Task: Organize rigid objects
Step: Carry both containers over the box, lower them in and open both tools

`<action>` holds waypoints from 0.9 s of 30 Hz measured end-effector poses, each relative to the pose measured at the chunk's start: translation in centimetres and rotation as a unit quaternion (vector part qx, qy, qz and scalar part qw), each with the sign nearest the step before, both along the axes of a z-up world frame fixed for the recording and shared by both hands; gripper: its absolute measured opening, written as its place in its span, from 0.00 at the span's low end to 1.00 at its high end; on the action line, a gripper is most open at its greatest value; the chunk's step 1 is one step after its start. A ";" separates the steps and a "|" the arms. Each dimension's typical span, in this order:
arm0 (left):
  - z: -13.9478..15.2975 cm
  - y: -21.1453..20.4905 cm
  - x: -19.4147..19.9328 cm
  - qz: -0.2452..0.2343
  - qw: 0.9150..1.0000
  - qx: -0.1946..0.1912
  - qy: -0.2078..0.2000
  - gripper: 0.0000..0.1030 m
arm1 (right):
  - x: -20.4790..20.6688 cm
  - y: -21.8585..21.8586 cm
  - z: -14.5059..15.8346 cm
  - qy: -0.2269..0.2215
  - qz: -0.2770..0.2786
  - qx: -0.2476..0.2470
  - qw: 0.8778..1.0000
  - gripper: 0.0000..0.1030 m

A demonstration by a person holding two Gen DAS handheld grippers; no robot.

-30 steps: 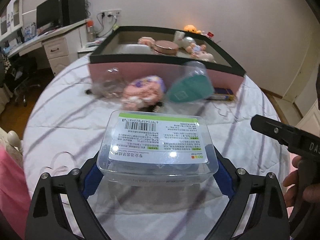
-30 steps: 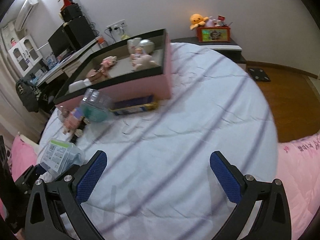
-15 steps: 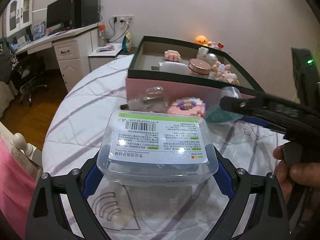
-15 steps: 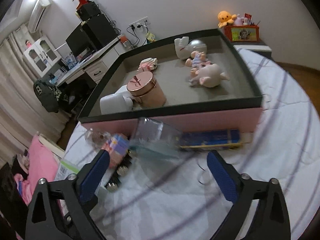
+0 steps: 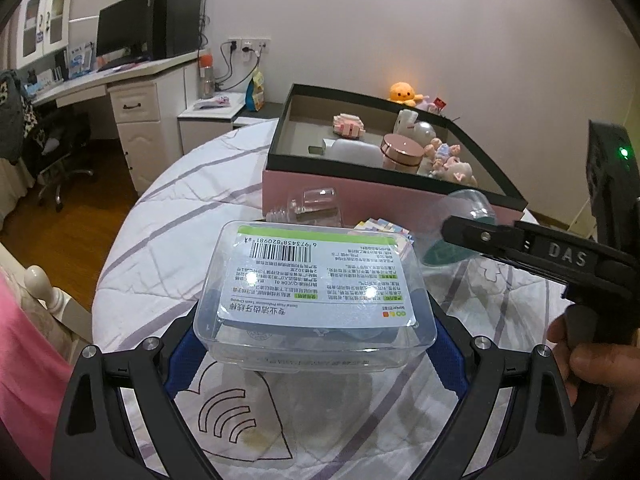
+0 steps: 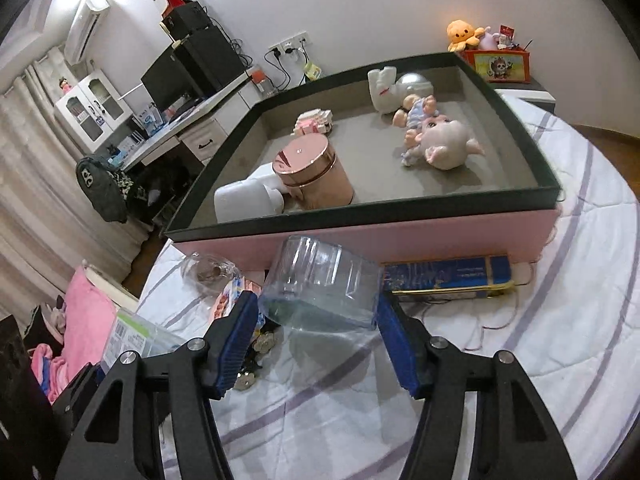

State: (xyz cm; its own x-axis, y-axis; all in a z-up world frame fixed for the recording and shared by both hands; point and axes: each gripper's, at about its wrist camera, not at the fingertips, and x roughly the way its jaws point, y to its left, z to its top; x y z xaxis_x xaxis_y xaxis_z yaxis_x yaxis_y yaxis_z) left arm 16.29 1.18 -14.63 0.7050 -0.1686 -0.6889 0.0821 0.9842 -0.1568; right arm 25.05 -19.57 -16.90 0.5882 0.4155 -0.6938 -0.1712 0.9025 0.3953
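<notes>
My left gripper point(image 5: 316, 332) is shut on a clear plastic box with a white and green barcode label point(image 5: 316, 280), held above the striped bedspread. In the right wrist view my right gripper point(image 6: 318, 316) is closing its jaws on a clear plastic container with a teal base point(image 6: 320, 284). That container lies tilted in front of the pink storage box point(image 6: 400, 236), and both blue pads touch its sides. The left wrist view shows one black finger point(image 5: 520, 248) of the right gripper reaching across the same container point(image 5: 468, 204), with a hand on its handle.
The pink box with a black rim point(image 5: 360, 196) holds a rose-gold jar point(image 6: 312, 172), a white bottle point(image 6: 244, 200) and small dolls point(image 6: 444, 144). In front of it lie a blue and gold flat pack point(image 6: 448, 280), a clear bottle point(image 6: 208, 272) and a pastel block toy point(image 6: 228, 300).
My right gripper has swung toward the pink box and narrowed its jaws from wide open onto the clear container. The left gripper has shifted with its box still held.
</notes>
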 end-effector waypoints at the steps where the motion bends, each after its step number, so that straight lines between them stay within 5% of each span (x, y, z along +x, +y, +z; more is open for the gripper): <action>1: 0.1 0.0 -0.1 0.000 1.000 0.000 -0.002 0.92 | -0.3 -0.2 0.2 -0.002 -0.001 -0.001 1.000 0.60; 17: 5.1 0.0 -0.6 -0.006 0.999 0.001 -0.054 0.92 | -4.0 -3.0 5.8 -0.060 -0.008 0.001 0.998 0.60; 27: 10.4 -0.3 4.7 -0.013 0.994 0.004 -0.106 0.92 | -0.9 -3.6 11.2 -0.120 -0.006 -0.027 0.992 0.60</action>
State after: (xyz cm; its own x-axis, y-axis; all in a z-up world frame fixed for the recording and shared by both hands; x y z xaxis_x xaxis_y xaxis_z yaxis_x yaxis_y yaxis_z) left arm 20.97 0.88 -4.25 0.8297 -0.1835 -0.5271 0.1373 0.9825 -0.1260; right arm 24.16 -23.18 -5.69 0.7442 0.3741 -0.5534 -0.2441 0.9235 0.2960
